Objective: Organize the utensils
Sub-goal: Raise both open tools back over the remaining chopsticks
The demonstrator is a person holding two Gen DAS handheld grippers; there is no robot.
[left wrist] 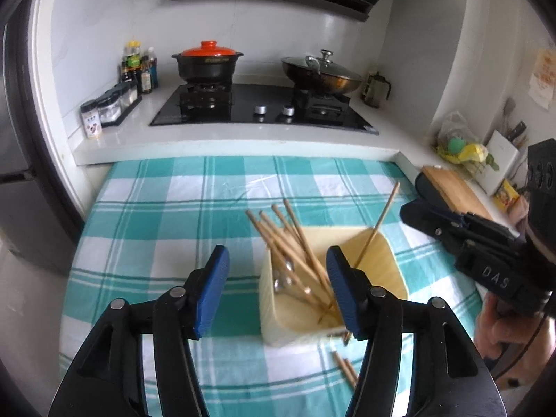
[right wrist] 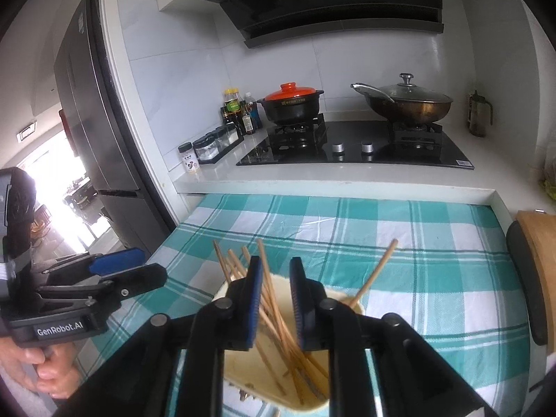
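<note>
A teal-and-white checked tablecloth (left wrist: 166,215) covers the near surface, with the gas hob (left wrist: 264,107) beyond it. On the cloth's right half stands a cream utensil holder (left wrist: 378,260) with wooden chopsticks (left wrist: 295,243) leaning left in it and metal spoons (left wrist: 283,278) below. The left gripper (left wrist: 278,292) hangs released just above its near-left rim. The right gripper (right wrist: 274,302), jaws parted and empty, hovers over the holder. Two loose chopsticks (left wrist: 344,368) lie nearer on the cloth.

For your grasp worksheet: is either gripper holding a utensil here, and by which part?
Neither. The left gripper and right gripper both stand open, nothing between their pads; the chopsticks rest in the holder.
</note>
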